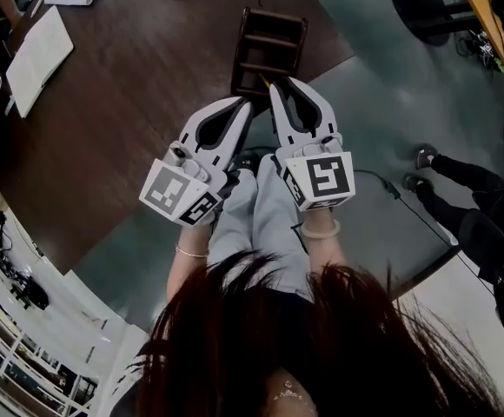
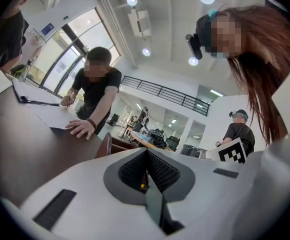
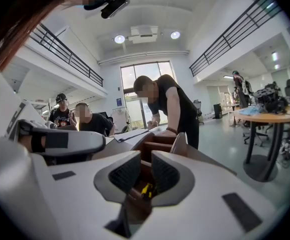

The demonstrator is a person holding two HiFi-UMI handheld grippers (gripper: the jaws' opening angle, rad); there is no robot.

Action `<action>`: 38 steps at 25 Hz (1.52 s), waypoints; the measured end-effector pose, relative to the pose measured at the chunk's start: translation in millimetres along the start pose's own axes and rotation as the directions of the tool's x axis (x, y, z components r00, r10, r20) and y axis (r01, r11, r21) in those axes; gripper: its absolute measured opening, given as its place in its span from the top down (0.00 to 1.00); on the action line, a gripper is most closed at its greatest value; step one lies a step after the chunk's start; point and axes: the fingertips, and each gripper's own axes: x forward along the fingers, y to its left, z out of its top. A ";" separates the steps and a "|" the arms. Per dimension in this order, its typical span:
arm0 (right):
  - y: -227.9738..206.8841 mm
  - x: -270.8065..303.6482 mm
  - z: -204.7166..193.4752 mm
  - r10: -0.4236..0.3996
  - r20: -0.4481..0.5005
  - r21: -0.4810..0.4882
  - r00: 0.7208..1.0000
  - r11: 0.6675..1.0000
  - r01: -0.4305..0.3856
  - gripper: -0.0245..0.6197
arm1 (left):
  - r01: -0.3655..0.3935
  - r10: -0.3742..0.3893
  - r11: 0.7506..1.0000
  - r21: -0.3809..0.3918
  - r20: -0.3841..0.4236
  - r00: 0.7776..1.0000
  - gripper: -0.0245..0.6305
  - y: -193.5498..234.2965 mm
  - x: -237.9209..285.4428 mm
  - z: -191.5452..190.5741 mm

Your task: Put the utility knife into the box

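Logged box (image 1: 274, 14) near the counter (image 1: 148, 85) edge, with both tongs hovering just short of its near end. Read left tongs (image 2: 146, 151) as pressed together at the tips, nothing between; read right tongs (image 3: 146, 156) as parted by a narrow gap, gripping nothing. Placed utility knife (image 3: 147, 190), tentatively, in the box's nearest compartment: caught only a yellow-and-black scrap through the right gap. Judged main risk as knocking the box along the counter or off its edge by drifting either tongs forward from so close. Flagged second risk: counting the job finished with the knife propped on a divider instead of lying flat inside. Could not make out blade, full handle, or seating within the box. Lost the box's near wall behind the tongs in head view.
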 end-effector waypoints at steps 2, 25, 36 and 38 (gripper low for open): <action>1.1 0.0 9.5 -0.008 0.012 -0.003 1.000 1.000 0.008 0.88 | 0.002 -0.002 1.000 0.003 0.008 1.000 0.96 2.0 -1.0 8.5; 38.2 -98.2 154.4 0.022 0.171 -0.100 0.985 0.995 -0.005 0.94 | 0.033 -0.056 0.980 0.195 0.114 0.992 0.96 -92.0 -30.8 125.6; 49.9 -123.9 166.5 0.034 0.200 -0.128 0.979 0.992 -0.008 0.94 | 0.046 -0.073 0.975 0.218 0.116 0.991 0.96 -113.3 -43.0 128.1; 51.8 -126.6 168.0 0.035 0.205 -0.131 0.978 0.991 -0.008 0.94 | 0.048 -0.076 0.974 0.219 0.119 0.990 0.96 -115.4 -44.8 129.0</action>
